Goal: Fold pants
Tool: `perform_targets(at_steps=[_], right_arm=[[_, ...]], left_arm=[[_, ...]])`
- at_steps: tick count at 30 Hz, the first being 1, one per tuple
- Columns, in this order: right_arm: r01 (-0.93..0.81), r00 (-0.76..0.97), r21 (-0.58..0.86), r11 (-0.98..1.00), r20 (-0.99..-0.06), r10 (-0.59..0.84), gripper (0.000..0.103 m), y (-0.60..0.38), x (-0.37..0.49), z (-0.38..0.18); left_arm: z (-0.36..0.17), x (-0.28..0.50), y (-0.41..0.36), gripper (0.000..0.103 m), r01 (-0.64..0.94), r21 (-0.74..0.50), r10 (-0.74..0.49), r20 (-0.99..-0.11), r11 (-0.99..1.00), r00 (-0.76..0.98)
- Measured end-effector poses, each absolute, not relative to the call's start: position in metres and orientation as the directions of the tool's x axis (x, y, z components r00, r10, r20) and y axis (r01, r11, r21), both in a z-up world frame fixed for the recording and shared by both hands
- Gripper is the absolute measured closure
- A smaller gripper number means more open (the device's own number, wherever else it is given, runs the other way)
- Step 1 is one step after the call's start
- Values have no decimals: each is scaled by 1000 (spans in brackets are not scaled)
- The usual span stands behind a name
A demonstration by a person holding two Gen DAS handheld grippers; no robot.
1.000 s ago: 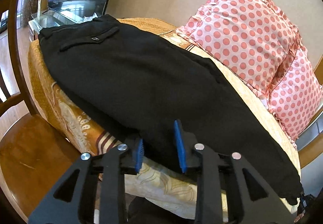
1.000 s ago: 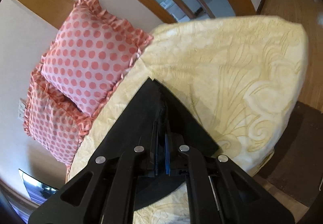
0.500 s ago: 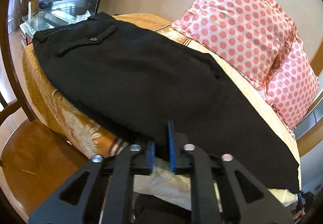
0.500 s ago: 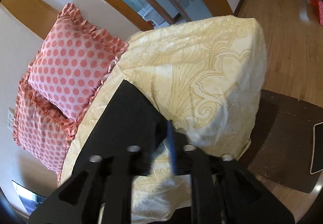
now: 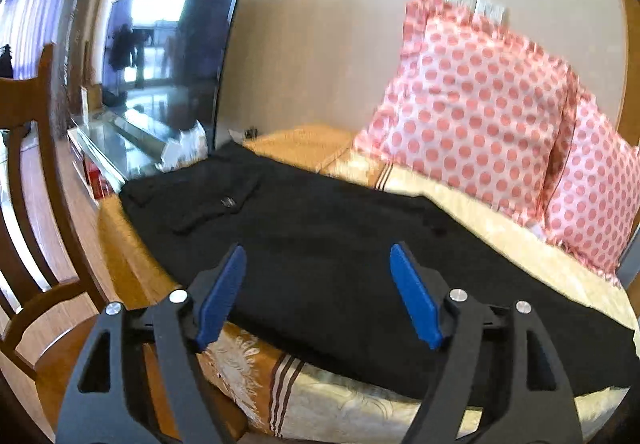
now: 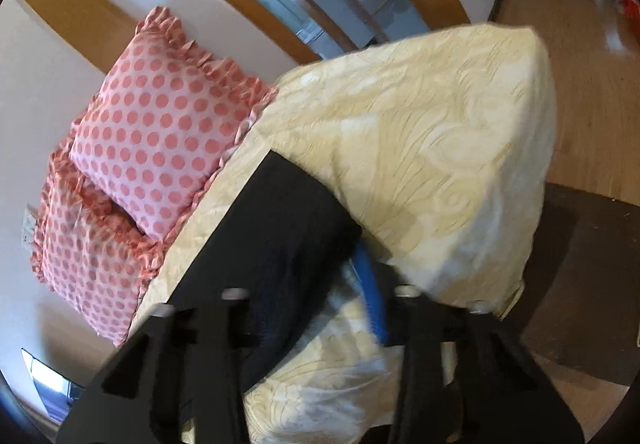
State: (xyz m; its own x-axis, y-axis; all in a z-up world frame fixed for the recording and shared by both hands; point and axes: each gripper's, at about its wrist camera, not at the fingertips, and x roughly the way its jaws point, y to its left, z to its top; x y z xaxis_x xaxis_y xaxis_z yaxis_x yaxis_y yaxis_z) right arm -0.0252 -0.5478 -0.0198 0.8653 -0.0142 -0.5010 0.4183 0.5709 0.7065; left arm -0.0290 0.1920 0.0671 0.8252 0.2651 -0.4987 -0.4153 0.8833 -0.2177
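Black pants point(image 5: 328, 244) lie lengthwise on a sofa seat, waistband and back pocket at the far left. My left gripper point(image 5: 318, 292) is open, its blue pads spread wide, hovering just above the near edge of the pants, holding nothing. In the right wrist view the pant-leg end point(image 6: 280, 236) lies on the cream cover. My right gripper point(image 6: 308, 296) is open; one blue pad point(image 6: 372, 292) shows to the right of the hem, the other finger is hidden by dark cloth and blur.
Two pink polka-dot cushions point(image 5: 480, 124) point(image 6: 160, 140) lean on the wall behind the pants. The cream and gold cover point(image 6: 420, 164) drapes over the seat. A wooden chair point(image 5: 32, 204) stands left, a TV point(image 5: 168, 56) beyond. Wood floor point(image 6: 592, 64) lies right.
Both grippers opened and let go of the pants. The left one pulled back and rose, its jaws now wide. The right one's jaws spread and the hem lies on the cover.
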Motion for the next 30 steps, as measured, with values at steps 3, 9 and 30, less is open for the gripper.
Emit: perform_targets(at_steps=[3,9,30], right_arm=[[384,885,750,539,-464,15,94,-545,-19,-28],[102,952,716,690,-272,141,94,-473,24,54],[-596,489,484,641,-414,768,95,-76,113,42]], left_arm=[[41,-10,207,29,-420,-268,194,-596,867,780],[23,-7,202,28,-414,-207,215,-608,886,764],[39,-68,270,27,-511,-416,218,-575,752,789]])
